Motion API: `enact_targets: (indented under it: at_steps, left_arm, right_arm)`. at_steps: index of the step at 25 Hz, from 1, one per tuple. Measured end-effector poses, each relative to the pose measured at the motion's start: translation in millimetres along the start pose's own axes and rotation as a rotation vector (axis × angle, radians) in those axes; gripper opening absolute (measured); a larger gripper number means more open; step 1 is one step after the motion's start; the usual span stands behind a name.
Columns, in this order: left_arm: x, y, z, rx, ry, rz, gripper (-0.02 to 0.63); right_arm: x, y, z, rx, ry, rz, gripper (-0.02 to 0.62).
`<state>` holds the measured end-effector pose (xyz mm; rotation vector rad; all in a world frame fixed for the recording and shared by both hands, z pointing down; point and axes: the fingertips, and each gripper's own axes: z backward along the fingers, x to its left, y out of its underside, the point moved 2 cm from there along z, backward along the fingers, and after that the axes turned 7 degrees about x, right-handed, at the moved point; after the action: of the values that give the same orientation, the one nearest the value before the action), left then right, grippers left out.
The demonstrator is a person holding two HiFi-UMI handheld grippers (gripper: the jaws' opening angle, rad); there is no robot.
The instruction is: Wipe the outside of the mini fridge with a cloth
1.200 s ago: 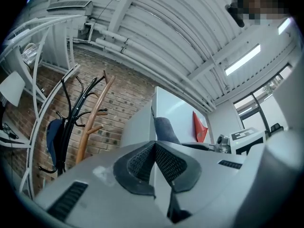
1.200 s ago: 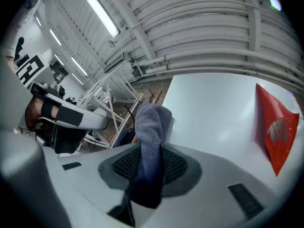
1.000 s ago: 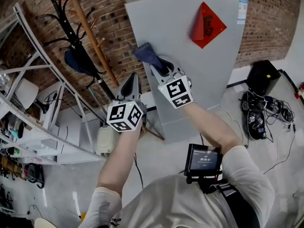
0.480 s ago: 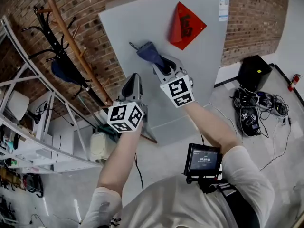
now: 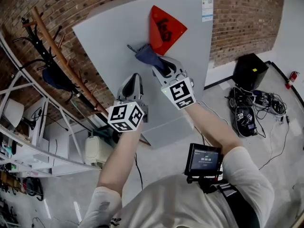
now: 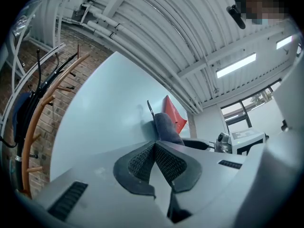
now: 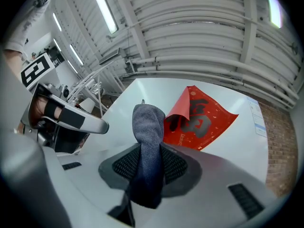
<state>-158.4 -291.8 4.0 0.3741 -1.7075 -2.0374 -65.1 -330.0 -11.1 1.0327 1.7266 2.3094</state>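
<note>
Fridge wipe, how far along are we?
Done: the right gripper is shut on the cloth. In hand: cloth at the fridge front, beside the red sign. To do: no wiped patch shows, so likely most of the outside. The left gripper is shut, empty.

You can read nothing for certain: the red paper sign [image 7: 199,120] on the mini fridge [image 5: 118,46] shows a black character half folded over, while its corner label [image 5: 207,6] and your chest screen [image 5: 203,159] print too small.
</note>
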Motion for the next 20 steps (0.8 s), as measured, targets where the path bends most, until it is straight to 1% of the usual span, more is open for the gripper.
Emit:
enact_targets:
  at_steps: [11,20]
  left_arm:
    - [-46,14,-52,0.012,0.04,-0.002,0.003]
    - [-73,19,-90,0.008,0.055,-0.009,0.003]
  right_arm:
    - [-55,23,28,-0.026,0.014,0.027,0.114]
    - [-110,48,34,-0.014,0.055,-0.02,0.114]
